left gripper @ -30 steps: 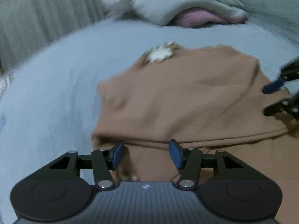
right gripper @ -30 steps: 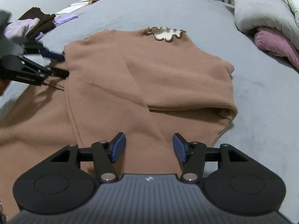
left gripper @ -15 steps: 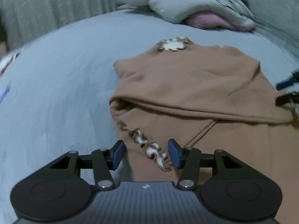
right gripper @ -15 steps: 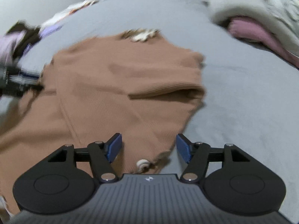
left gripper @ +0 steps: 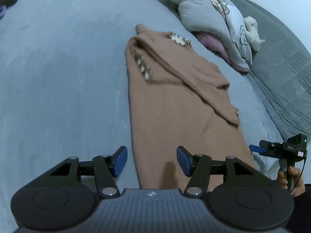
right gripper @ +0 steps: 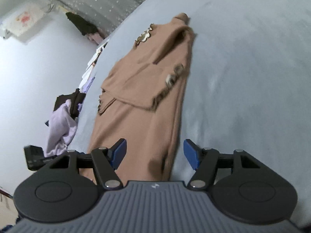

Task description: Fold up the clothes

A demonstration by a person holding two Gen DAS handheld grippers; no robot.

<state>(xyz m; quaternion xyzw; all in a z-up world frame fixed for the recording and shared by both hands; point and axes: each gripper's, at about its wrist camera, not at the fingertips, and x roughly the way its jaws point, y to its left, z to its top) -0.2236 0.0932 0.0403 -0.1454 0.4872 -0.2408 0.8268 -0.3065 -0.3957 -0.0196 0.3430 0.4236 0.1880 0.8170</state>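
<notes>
So both grippers are parked at the sweater's hem

Brown sweater [left gripper: 175, 120] runs lengthwise away; left gripper [left gripper: 151, 162] opening, right gripper [right gripper: 154, 154] spread, neither pinching fabric.

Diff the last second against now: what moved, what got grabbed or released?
Both grippers pulled back from the sleeve area to the near hem end of the brown knit dress, whose whole length now shows. The left gripper is opening over the hem's left corner, nothing pinched; the right gripper stands open over the right corner. Nothing grabbed or released. The dress stays flat, sleeves folded in, on the grey bed.
</notes>
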